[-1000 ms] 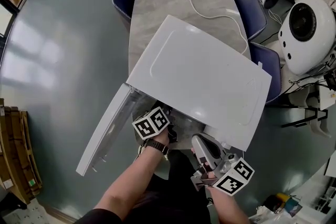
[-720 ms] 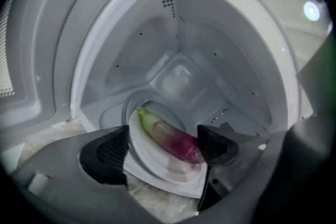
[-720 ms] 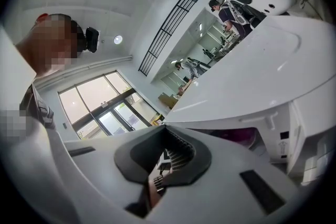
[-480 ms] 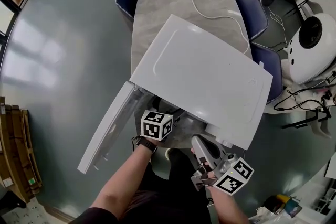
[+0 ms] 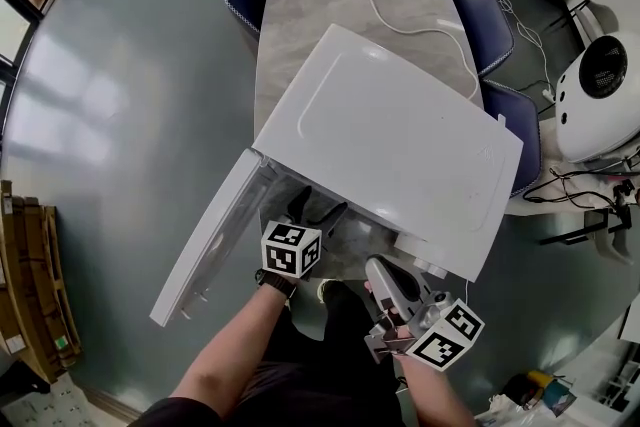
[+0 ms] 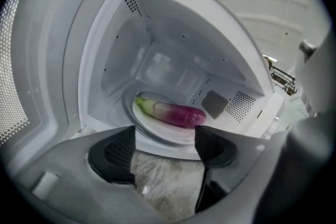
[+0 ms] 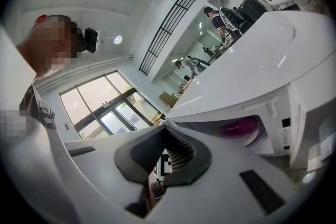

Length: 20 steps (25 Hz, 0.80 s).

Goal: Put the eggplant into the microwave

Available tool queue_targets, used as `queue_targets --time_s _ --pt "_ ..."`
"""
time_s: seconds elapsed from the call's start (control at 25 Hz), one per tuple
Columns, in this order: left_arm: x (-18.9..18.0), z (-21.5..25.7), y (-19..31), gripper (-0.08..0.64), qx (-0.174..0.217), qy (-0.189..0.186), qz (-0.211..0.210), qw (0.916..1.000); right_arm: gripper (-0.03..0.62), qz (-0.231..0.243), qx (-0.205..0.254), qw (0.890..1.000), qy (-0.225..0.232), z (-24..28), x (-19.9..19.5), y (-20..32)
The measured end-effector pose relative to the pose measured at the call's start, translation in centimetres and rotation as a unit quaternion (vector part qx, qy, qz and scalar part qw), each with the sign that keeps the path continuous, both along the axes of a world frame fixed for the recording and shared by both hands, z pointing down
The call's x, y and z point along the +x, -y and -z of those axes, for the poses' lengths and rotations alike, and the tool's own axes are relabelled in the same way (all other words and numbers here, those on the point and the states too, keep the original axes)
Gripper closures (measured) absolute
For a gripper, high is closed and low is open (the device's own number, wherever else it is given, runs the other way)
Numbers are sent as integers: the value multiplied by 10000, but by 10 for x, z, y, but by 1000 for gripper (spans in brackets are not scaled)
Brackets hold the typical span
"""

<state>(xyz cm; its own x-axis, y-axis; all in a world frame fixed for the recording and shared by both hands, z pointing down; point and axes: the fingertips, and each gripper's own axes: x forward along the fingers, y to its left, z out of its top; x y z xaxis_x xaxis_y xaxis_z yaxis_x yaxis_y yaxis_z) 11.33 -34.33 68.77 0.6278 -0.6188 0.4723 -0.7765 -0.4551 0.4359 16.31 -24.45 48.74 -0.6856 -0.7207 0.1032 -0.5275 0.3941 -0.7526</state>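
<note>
Door (image 5: 205, 250) hangs wide open on the left. The left gripper (image 6: 165, 136) sits at the microwave (image 5: 400, 155) mouth, its jaws sprung wide and just eased in a touch, with nothing between them. The eggplant (image 6: 170, 112) lies on the turntable (image 6: 149, 124) inside, so it's placed! The right gripper (image 7: 165, 139) waits low, pinched together and empty. Only closing the door looks left.
</note>
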Motion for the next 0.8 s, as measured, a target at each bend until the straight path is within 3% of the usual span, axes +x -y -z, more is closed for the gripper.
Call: queue_targets --time_s 0.12,0.32,0.64,0.8 --pt "4 3 -5 291 131 195 -70 9997 591 -2 7 10000 6 0 1 0" --pt "5 5 -11 550 244 399 10 9989 591 -38 -4 10000 -3 -1 3 -2" --pt "19 -15 -21 551 -18 646 -238 9976 591 -122 -30 9999 -19 -4 7 -3" --pt "22 -18 -14 551 -54 578 -186 9981 591 -156 -56 9999 -34 -6 9 -3"
